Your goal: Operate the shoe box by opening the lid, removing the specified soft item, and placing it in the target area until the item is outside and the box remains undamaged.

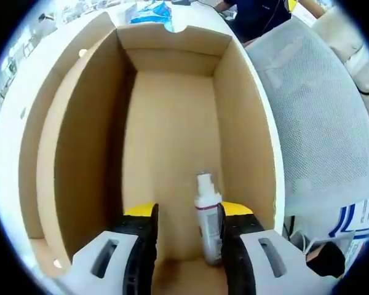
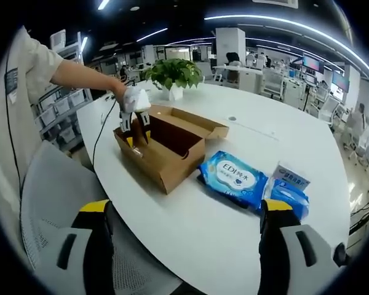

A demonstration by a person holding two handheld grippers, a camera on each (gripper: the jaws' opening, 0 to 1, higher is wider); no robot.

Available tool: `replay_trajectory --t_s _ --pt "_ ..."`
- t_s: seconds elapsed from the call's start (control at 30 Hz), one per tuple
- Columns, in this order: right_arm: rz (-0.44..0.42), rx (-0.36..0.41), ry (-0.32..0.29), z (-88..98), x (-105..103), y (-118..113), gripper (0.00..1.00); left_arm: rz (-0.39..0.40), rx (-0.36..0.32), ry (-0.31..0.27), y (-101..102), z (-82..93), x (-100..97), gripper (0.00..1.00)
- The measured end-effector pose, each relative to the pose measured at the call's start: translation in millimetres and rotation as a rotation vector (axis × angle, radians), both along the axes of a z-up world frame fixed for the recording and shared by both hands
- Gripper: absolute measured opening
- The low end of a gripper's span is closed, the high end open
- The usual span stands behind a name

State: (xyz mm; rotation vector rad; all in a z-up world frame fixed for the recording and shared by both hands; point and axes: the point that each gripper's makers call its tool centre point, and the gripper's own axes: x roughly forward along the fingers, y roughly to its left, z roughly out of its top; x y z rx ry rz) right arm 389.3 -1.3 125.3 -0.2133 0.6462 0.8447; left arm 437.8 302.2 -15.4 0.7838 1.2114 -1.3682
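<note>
The open cardboard shoe box (image 1: pixel 172 123) fills the left gripper view; its lid (image 2: pixel 197 121) is folded back. Inside the box stands a small white spray bottle (image 1: pixel 208 215) with a pink label. My left gripper (image 1: pixel 189 212) is open down in the box, with the bottle between its jaws, close to the right one. In the right gripper view the box (image 2: pixel 172 163) sits on a white table (image 2: pixel 252 123), with the left gripper (image 2: pixel 134 126) dipped into its near end. A blue soft wipes pack (image 2: pixel 234 178) lies on the table beside the box. My right gripper (image 2: pixel 184 209) is wide open, holding nothing.
A second, smaller blue pack (image 2: pixel 290 190) lies to the right of the first. A potted plant (image 2: pixel 174 74) stands behind the box. A grey mesh chair (image 2: pixel 49 203) is at the table's near edge, also seen as the chair back (image 1: pixel 320 123). A person's sleeve (image 2: pixel 31 67) is at the left.
</note>
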Motion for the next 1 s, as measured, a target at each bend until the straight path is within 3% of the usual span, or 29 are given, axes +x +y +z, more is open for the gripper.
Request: replay_trajectory --t_s 0.13,0.37,0.53,0.73,1.0 --pt "0.001 0.004 0.003 -0.9 -2 1 0.95 0.055 -0.05 0.011 -11 3.6 -1.3 0.4" --pt "0.004 0.01 0.008 -2.3 -3 3 0.94 0.056 -0.045 0.011 -17 -7.5 -11.1 0.4" --pt "0.007 0.009 0.01 -3.8 -4 3 0.94 0.034 -0.007 -0.014 -3 -15.4 -14.6 0.36" --pt "0.007 0.02 0.007 -3.6 -3 4 0.93 0.07 0.008 -0.031 11 -15.7 -14.0 0.35" --pt "0.022 0.029 -0.011 -2.2 -2 10 0.91 0.017 0.047 -0.069 25 -21.6 -20.2 0.25"
